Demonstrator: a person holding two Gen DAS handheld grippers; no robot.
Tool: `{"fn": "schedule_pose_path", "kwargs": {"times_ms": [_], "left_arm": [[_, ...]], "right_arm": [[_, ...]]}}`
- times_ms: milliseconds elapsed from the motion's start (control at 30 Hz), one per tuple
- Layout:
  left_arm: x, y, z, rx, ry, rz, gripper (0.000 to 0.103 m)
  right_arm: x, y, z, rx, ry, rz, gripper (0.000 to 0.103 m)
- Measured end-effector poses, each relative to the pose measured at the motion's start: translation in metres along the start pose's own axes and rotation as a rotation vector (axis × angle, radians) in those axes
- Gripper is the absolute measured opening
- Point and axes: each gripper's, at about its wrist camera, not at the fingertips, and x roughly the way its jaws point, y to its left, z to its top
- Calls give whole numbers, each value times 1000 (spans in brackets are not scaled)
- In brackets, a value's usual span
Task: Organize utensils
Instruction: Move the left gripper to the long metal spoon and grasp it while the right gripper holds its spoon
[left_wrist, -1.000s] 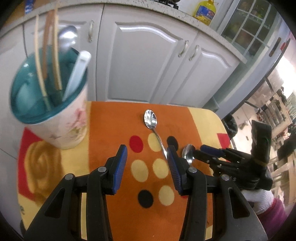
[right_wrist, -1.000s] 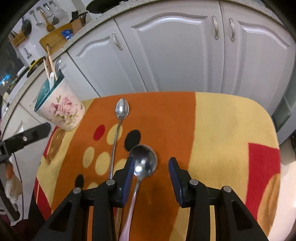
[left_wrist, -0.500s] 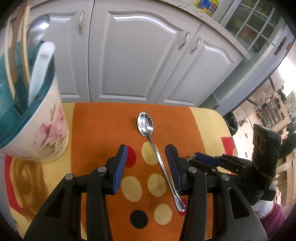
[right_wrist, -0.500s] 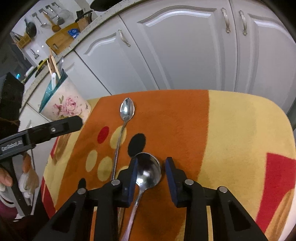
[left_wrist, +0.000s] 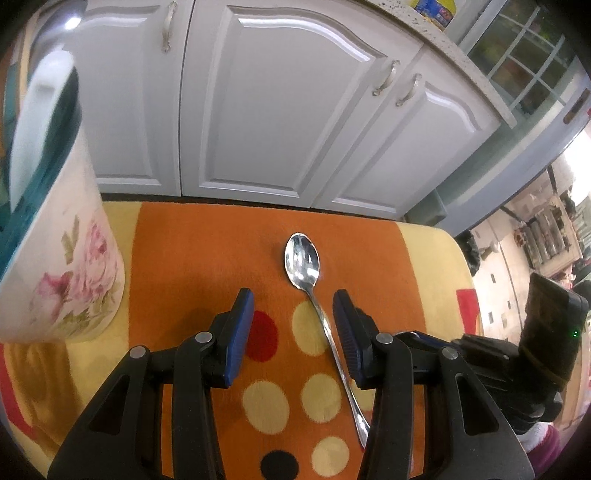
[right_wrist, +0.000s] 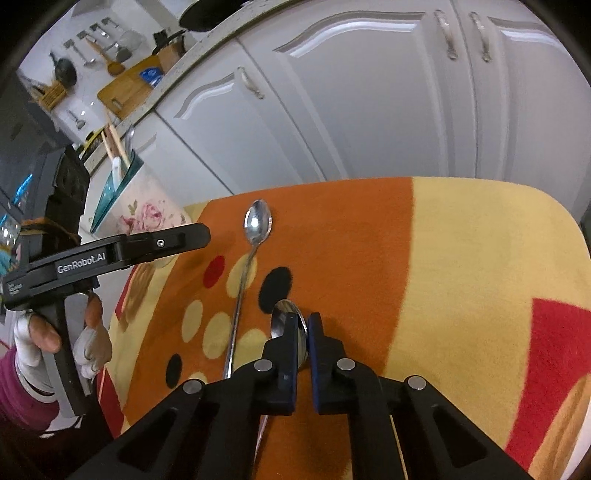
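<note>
Two slick steel spoons: my right gripper (right_wrist: 302, 332) pinches the short spoon (right_wrist: 286, 317) at its bowl, my left gripper (left_wrist: 293, 325) gapes over the long spoon (left_wrist: 314, 299); its thin neck looks likelier to hold

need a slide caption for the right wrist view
Right gripper shut on a spoon's bowl; long-handled spoon lies alongside.

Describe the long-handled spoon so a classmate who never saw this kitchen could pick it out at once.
On the orange cloth, right of the flowered cup, lies the long spoon. Its thin handle runs between the open left gripper. The other spoon is rounder and clamped in the right gripper.
</note>
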Motion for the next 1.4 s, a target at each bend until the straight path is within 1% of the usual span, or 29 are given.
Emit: {"fn": "schedule_pose_path", "kwargs": {"times_ms": [200, 433, 533, 767, 900, 1100, 1400], "left_arm": [[5, -5, 2, 9, 5, 3, 44], [11, -3, 2, -8, 11, 16, 44], [14, -4, 2, -12, 10, 27, 44], [21, -5, 2, -28, -4, 82, 44], [29, -5, 5, -26, -1, 93, 44], [38, -3, 8, -29, 2, 95, 44], [43, 0, 16, -44, -38, 81, 43]], "right_arm": [[-4, -3, 0, 13, -8, -4, 4], [-3, -8, 3, 30, -10, -9, 4], [-3, -9, 3, 32, -10, -6, 4], [-2, -12, 3, 37, -7, -3, 4], [-2, -13, 3, 41, -2, 8, 4], [-1, -17, 3, 54, 15, 28, 4], [2, -23, 2, 62, 26, 67, 6]]}}
